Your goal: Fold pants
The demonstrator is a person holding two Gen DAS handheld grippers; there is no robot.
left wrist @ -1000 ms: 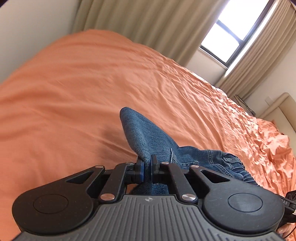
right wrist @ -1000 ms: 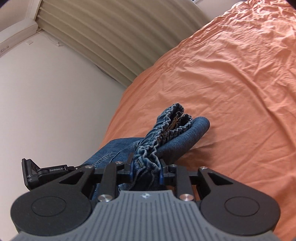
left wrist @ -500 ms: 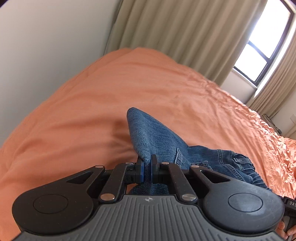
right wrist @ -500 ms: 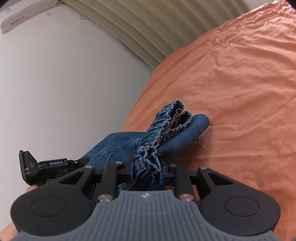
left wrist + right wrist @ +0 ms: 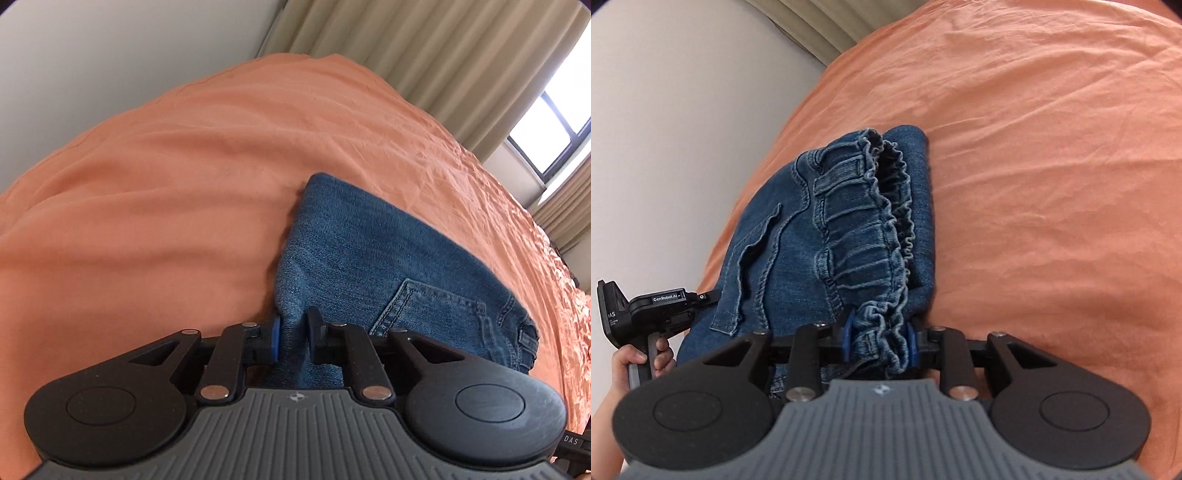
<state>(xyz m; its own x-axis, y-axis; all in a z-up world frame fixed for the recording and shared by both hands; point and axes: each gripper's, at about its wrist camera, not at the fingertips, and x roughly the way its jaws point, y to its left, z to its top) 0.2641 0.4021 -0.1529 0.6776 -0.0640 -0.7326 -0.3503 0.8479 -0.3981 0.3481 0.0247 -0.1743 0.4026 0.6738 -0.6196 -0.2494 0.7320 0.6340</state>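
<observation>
Left wrist view: the left gripper (image 5: 293,341) is seen clamped on a fold of blue denim, its jaws slightly parted by the cloth between them. From there the pants (image 5: 373,269) run forward and to the right as a compact folded bundle, a stitched back pocket (image 5: 424,306) uppermost, laid on the orange bedspread (image 5: 166,192). Beyond the bed, a plain wall, beige curtains (image 5: 424,48) and a bright window (image 5: 554,125) are visible.

In the right wrist view, the right gripper (image 5: 879,343) is closed on the gathered elastic waistband (image 5: 879,221), which is bunched between the blue pads. The folded layers are stacked under the waistband, and the other gripper's handle is held by the left hand (image 5: 635,362) at the left edge.

The folding is judged to be well advanced: the garment is already doubled into a short packet, and only setting down, release and perhaps a final smoothing appear to remain. Whether a further fold is intended cannot be told.

Compared with half a second ago, the bundle appears larger and flatter against the bedspread in both views, so it is judged to have been lowered toward the bed. The left jaws appear to have been eased slightly wider.
</observation>
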